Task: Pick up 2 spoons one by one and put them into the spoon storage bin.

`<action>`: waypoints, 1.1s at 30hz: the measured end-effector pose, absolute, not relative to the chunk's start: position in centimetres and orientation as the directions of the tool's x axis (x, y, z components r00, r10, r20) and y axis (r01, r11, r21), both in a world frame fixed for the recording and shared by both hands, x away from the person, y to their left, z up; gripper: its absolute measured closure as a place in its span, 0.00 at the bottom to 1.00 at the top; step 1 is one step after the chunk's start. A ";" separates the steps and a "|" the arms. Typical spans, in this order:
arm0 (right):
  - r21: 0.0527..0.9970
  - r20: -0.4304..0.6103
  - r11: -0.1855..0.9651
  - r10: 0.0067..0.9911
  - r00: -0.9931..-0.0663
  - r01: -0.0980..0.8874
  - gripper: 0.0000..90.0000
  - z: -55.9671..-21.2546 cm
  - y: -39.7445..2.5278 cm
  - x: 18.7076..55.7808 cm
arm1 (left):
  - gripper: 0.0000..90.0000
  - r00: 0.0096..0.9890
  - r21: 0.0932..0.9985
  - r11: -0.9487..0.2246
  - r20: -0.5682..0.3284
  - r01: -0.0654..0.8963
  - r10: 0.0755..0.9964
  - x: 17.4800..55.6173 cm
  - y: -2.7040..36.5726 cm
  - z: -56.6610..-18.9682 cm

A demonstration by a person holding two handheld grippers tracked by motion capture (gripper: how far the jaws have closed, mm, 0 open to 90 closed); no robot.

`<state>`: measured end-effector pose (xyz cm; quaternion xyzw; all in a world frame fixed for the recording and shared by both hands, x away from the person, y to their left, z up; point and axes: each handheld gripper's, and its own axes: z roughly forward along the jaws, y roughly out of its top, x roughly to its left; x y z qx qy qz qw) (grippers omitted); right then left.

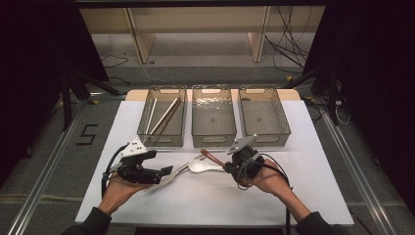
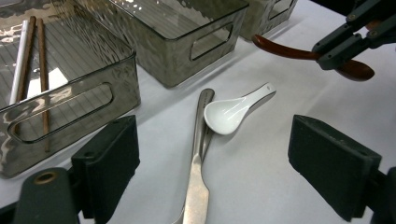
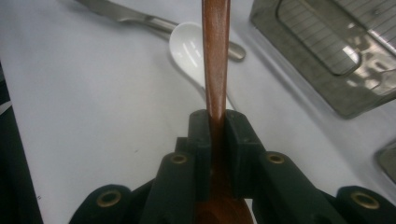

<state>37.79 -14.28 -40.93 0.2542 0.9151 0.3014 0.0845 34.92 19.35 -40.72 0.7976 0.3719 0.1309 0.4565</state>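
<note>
- Right gripper view: the wooden spoon (image 3: 215, 56) is pinched near its bowl between the right gripper (image 3: 217, 122) fingers, its handle running straight ahead, clear of the tabletop (image 3: 93, 116).
- High view: the handle points toward the middle bin (image 1: 214, 116), just beyond.
- Left gripper (image 2: 233, 168) fingers are spread over the knife (image 2: 198, 177) and white spoon (image 2: 233, 109).
</note>
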 end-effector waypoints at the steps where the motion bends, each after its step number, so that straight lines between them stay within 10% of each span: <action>1: 0.602 -0.003 0.682 0.521 -0.853 0.415 0.91 -40.8 -14.3 38.0 | 0.18 0.689 0.827 -0.301 -0.136 0.475 0.712 34.9 19.4 -40.7; 33: 0.702 0.010 0.544 0.639 -0.770 0.460 0.91 -36.7 -13.2 45.5 | 0.18 0.676 0.841 -0.268 -0.148 0.470 0.722 34.8 19.6 -40.6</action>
